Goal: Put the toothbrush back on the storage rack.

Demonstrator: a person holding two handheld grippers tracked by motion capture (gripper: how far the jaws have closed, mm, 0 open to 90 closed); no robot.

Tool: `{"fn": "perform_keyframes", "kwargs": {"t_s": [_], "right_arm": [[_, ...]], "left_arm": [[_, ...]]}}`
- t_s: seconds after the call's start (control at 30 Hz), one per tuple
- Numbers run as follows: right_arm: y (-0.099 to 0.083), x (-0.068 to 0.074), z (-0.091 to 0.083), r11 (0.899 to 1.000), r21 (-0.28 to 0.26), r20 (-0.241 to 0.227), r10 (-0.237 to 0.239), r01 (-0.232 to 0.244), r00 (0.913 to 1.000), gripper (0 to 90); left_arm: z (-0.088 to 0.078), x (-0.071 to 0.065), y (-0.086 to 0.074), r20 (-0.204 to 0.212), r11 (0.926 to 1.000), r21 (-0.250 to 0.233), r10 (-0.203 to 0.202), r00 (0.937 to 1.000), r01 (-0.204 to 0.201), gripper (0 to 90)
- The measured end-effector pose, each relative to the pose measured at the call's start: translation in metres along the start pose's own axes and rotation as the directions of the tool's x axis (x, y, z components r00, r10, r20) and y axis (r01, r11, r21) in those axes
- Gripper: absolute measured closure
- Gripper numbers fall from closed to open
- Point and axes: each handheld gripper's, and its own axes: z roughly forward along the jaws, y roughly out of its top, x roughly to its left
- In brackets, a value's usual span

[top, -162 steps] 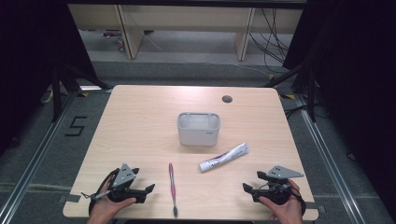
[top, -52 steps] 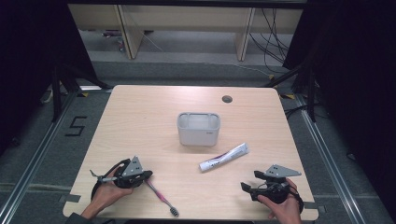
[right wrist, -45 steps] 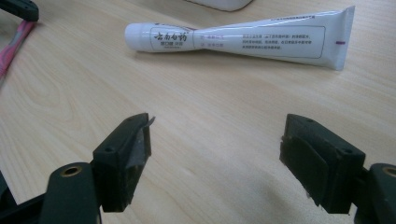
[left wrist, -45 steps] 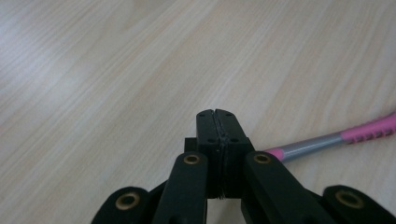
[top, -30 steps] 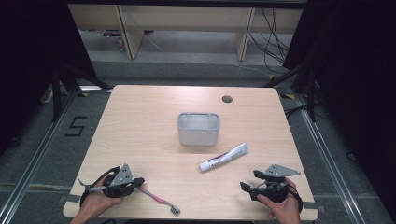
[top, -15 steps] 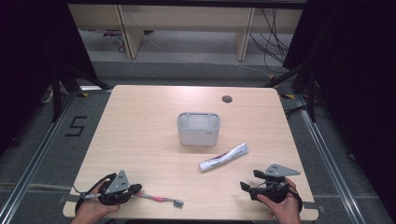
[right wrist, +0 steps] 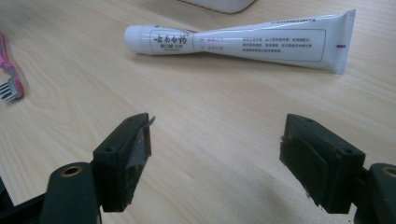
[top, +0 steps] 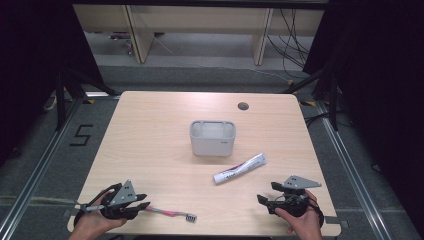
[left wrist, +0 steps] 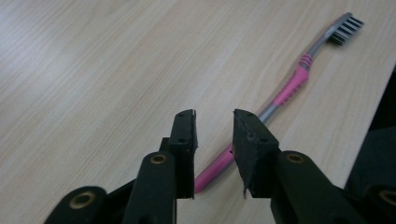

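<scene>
**Toothbrush released near the worktop's front edge**

My left gripper [top: 142,206] has dragged the pink-and-grey plastic toothbrush [top: 170,213] crosswise to the pale wooden worktop [top: 150,130]'s near edge; its jaws have just parted, handle loose between them. Right gripper [top: 265,202] waits wide. Next, I judge: regrip the handle.

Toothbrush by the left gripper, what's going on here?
A person works two hand-held grippers at a wooden table. The left gripper has just been opening its jaws; the pink toothbrush lies flat on the table near the front edge, its handle end running between and under the parted jaws, no longer pinched. The right gripper rests open, empty, facing the toothpaste tube. A grey bin stands at the table's middle.
</scene>
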Motion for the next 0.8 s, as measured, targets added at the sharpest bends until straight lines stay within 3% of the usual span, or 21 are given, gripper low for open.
{"fn": "perform_keyframes", "kwargs": {"t_s": [0.13, 0.17, 0.2, 0.27, 0.3, 0.37, 0.4, 0.43, 0.47, 0.53, 0.8], "right_arm": [[0.000, 0.000, 0.000, 1.000, -0.003, -0.005, 0.002, -0.002, 1.0000, 25.2], [0.000, 0.000, 0.000, 1.000, -0.003, -0.005, 0.002, -0.002, 1.0000, 25.2], [0.000, 0.003, 0.001, 0.999, 0.012, -0.025, 0.044, -0.043, 0.9987, 25.2], [0.000, 0.003, 0.001, 0.999, 0.016, -0.024, 0.034, -0.033, 0.9991, 25.2], [0.001, 0.000, 0.002, 1.000, 0.004, -0.015, -0.003, 0.003, 0.9999, 25.2], [0.001, 0.000, 0.002, 1.000, 0.002, -0.009, -0.007, 0.007, 0.9999, 25.2], [0.001, 0.000, 0.002, 1.000, -0.005, -0.019, -0.001, 0.001, 0.9998, 25.2], [0.001, 0.000, 0.002, 1.000, -0.005, -0.019, -0.001, 0.001, 0.9998, 25.2], [0.000, 0.002, 0.003, 0.999, 0.001, -0.034, 0.034, -0.034, 0.9988, 25.2], [0.000, 0.002, 0.002, 0.999, 0.012, -0.031, 0.041, -0.041, 0.9987, 25.2], [0.000, 0.000, 0.002, 1.000, 0.001, -0.033, 0.026, -0.026, 0.9991, 25.2]], "left_arm": [[0.004, -0.008, 0.013, 0.003, 0.9951, 0.075, 0.065, 0.9979, -0.065, 60.1], [0.004, -0.008, 0.013, 0.003, 0.9951, 0.075, 0.065, 0.9979, -0.065, 59.4], [0.005, -0.010, 0.017, 0.016, 0.9921, 0.089, 0.088, 0.9960, -0.089, 59.1], [0.006, -0.014, 0.023, 0.034, 0.9884, 0.095, 0.116, 0.9927, -0.118, 58.3], [0.007, -0.015, 0.025, 0.046, 0.9865, 0.099, 0.126, 0.9910, -0.130, 58.2], [0.009, -0.018, 0.030, 0.065, 0.9822, 0.115, 0.141, 0.9878, -0.148, 58.0], [0.010, -0.020, 0.033, 0.089, 0.9756, 0.137, 0.161, 0.9830, -0.172, 58.0], [0.010, -0.020, 0.033, 0.089, 0.9756, 0.137, 0.161, 0.9830, -0.172, 57.9], [0.014, -0.023, 0.036, 0.106, 0.9728, 0.141, 0.170, 0.9798, -0.184, 57.9], [0.016, -0.025, 0.039, 0.123, 0.9625, 0.165, 0.196, 0.9729, -0.215, 58.2], [0.026, -0.028, 0.044, 0.160, 0.9517, 0.182, 0.220, 0.9624, -0.247, 60.2]]}}
